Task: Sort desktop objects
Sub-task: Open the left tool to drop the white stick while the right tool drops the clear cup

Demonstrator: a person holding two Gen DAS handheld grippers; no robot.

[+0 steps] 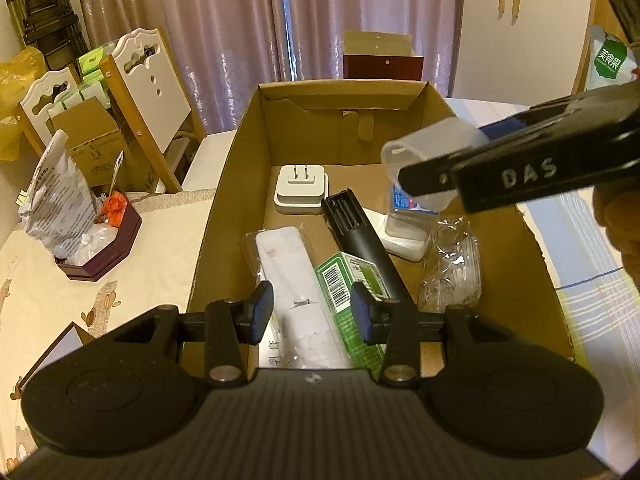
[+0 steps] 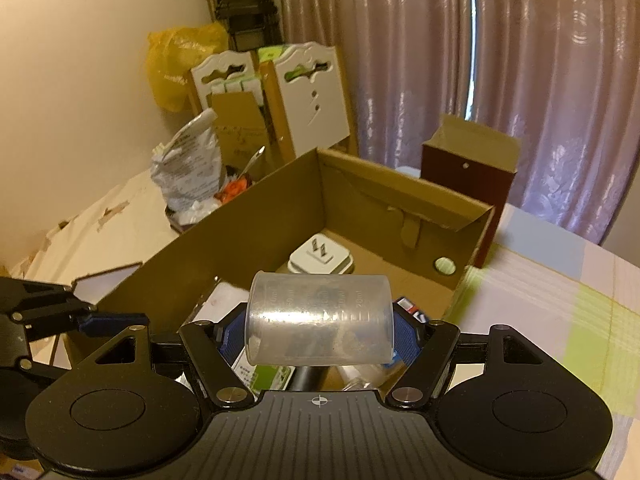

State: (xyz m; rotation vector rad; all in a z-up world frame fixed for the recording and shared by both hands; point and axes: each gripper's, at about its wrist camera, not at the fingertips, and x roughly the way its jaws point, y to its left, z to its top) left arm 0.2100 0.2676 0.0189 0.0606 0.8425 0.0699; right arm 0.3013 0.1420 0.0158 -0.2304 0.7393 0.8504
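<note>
1. The cardboard box (image 1: pixel 240 184) stands on the table, holding a white plug adapter (image 1: pixel 301 189), a black remote (image 1: pixel 356 232), a green carton (image 1: pixel 352 288), a white wrapped packet (image 1: pixel 296 280) and clear plastic packaging (image 1: pixel 452 264).
2. The right gripper (image 2: pixel 320 330) clamps a translucent measuring cup (image 2: pixel 320 316) sideways, above the box's contents.
3. The left gripper (image 1: pixel 312 312) hangs spread and empty over the packet and carton.
</note>
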